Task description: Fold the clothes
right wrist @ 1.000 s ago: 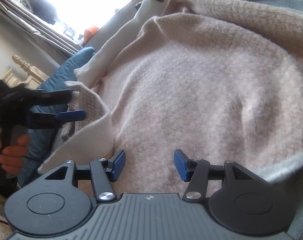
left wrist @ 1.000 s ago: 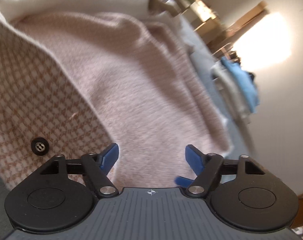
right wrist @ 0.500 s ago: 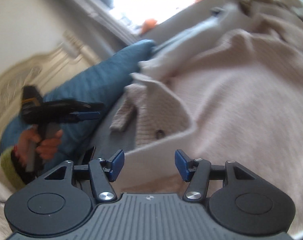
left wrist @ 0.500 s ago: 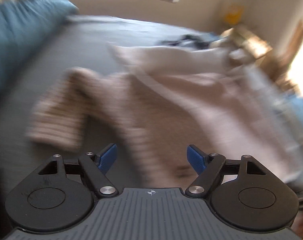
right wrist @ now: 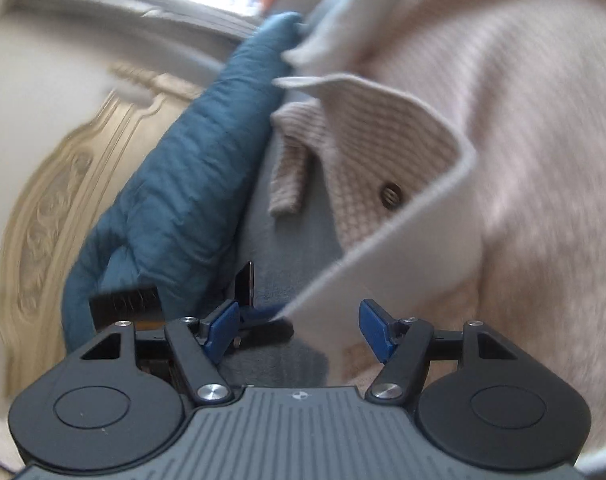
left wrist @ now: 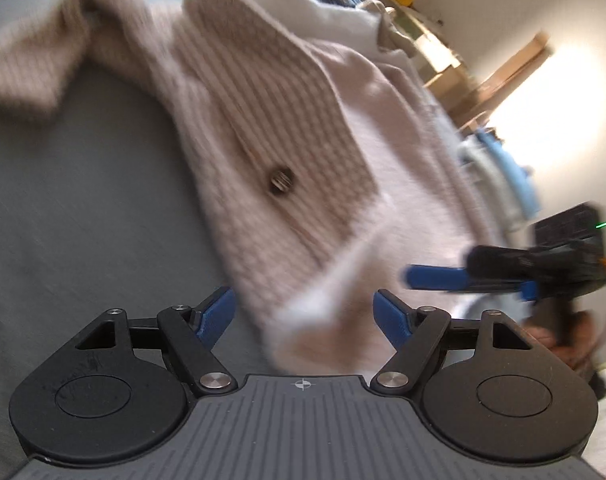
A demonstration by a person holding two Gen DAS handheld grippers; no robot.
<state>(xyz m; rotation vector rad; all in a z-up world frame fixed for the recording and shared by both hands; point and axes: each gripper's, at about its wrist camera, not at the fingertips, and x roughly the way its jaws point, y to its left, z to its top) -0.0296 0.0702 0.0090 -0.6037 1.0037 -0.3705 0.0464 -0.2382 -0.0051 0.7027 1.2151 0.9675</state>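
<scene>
Rumpled pinkish houndstooth coat [left wrist: 271, 128], unfolded

daylight, bright | window glare blown out | motion blur | fisheye-bent edges

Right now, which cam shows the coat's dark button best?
Left wrist: the button sits near centre, large, on the flap's checked side. Right wrist shows it too, but smaller, tucked under the folded edge.
</scene>
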